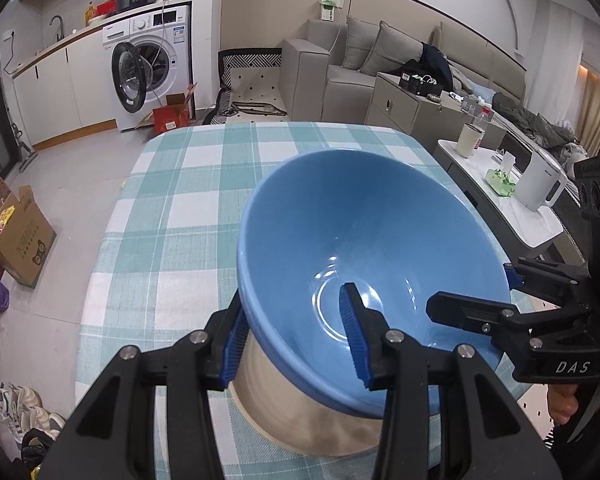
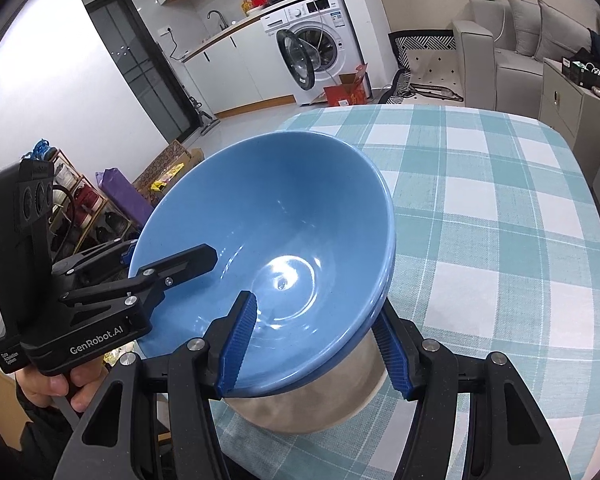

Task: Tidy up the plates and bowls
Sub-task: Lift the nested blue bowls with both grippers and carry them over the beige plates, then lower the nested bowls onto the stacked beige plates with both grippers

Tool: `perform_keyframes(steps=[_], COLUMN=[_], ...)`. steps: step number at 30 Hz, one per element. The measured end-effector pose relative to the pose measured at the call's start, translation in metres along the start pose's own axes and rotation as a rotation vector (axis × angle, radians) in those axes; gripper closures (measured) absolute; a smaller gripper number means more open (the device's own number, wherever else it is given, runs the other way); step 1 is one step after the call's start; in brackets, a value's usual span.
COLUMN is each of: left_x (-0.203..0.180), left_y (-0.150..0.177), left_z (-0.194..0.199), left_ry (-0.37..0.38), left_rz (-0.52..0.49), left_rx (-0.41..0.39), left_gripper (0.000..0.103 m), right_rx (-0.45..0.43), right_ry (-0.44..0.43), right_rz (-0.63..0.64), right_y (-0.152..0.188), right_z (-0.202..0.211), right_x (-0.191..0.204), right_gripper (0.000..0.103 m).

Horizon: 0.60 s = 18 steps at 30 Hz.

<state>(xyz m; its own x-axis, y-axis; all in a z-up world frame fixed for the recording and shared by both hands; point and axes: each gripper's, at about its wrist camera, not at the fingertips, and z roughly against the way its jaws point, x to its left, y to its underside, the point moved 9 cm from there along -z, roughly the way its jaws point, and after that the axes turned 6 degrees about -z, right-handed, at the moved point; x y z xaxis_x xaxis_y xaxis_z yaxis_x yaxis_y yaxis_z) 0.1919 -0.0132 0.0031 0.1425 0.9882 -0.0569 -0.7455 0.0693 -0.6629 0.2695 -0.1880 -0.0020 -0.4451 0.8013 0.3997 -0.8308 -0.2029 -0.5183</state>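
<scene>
Bowl (image 1: 352, 216) rim in both tongs (image 1: 296, 344)

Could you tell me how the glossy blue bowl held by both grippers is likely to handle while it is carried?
The glossy blue bowl looks glazed ceramic, so probably rigid, breakable and slippery. It seems wide and fairly heavy, which may explain the left gripper and right gripper each pinching its rim.

The blue bowl (image 1: 364, 248) hides most of its beige underside.
</scene>
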Motion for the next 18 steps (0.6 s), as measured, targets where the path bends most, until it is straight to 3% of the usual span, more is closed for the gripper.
perform_keyframes(steps=[18], left_x=[0.012], left_y=[0.02], left_z=[-0.024], left_ry=[-0.013], left_rz=[0.013], left_rx=[0.029], left_gripper=[0.06], right_rx=[0.037], right_ry=[0.025], right_rz=[0.008], right_y=[0.007], right_z=[-0.035], right_x=[-0.002], right_gripper=[0.043])
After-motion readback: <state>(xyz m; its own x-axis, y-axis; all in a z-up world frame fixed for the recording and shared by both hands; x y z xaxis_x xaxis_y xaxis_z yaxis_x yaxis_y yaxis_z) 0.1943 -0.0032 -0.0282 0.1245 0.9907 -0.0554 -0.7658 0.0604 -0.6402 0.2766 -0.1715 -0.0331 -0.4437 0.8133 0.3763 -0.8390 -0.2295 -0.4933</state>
